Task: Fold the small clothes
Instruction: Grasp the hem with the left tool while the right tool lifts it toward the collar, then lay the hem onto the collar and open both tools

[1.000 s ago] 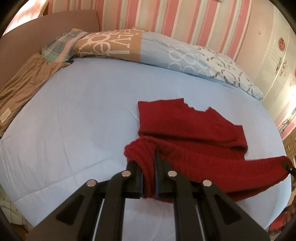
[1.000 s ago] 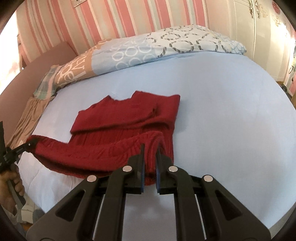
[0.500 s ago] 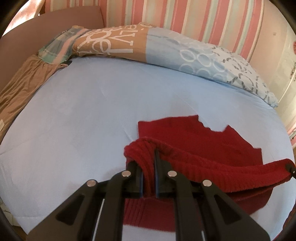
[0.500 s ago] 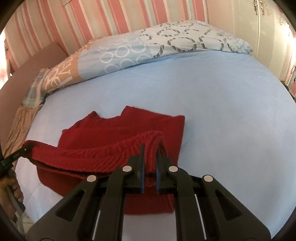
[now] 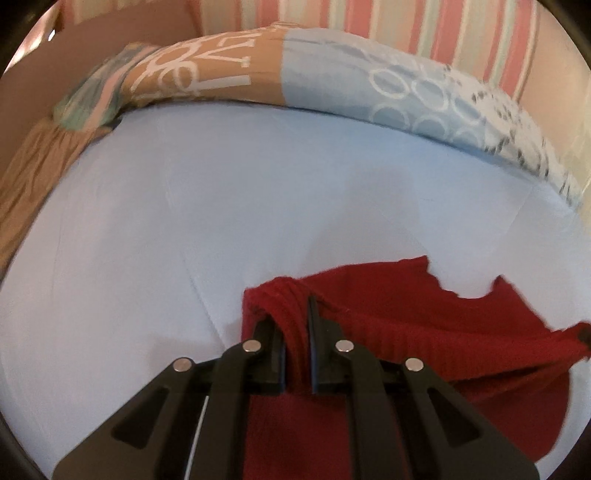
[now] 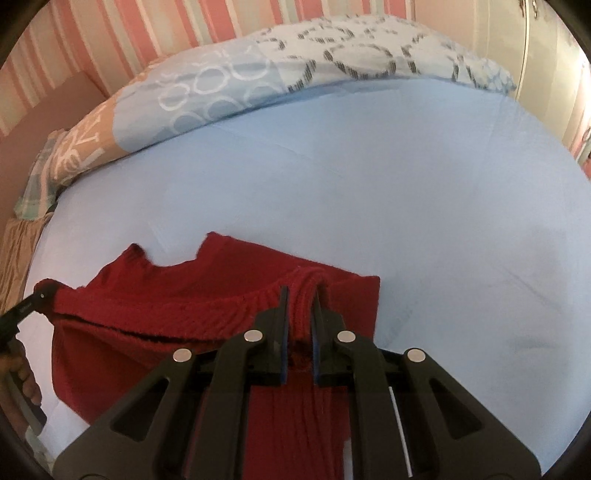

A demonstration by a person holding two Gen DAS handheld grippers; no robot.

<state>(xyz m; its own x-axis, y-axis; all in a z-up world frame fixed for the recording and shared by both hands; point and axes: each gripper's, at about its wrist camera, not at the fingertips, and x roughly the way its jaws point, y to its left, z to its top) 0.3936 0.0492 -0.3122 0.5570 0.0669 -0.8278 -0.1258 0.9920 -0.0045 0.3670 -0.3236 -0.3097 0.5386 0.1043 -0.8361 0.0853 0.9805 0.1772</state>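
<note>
Fingers of the left gripper (image 5: 296, 325) were pinched on a bunched corner of the red knit sweater (image 5: 406, 332), its ribbed edge gathered into a ridge between the two black jaws. The right gripper (image 6: 299, 314) was likewise clamped on the opposite corner of the same ribbed edge, the knit puckered up between its blue-lined pads (image 6: 283, 332). Between the two grips the edge ran as a raised band over the rest of the red knit sweater (image 6: 147, 325), which lay on the light blue bedsheet (image 6: 406, 203) with its notched neckline toward the far side (the right wrist view caught the left gripper's tip at the band's far end, with part of a hand (image 6: 22, 376) below it). Beyond the garment the light blue bedsheet (image 5: 221, 203) stretched bare to a rolled patterned duvet (image 5: 332, 85) in tan, blue and white, lying along the head of the bed. A brown cloth (image 5: 33, 173) lay at the bed's left edge. Behind stood a pink-striped wall (image 5: 406, 26).
</note>
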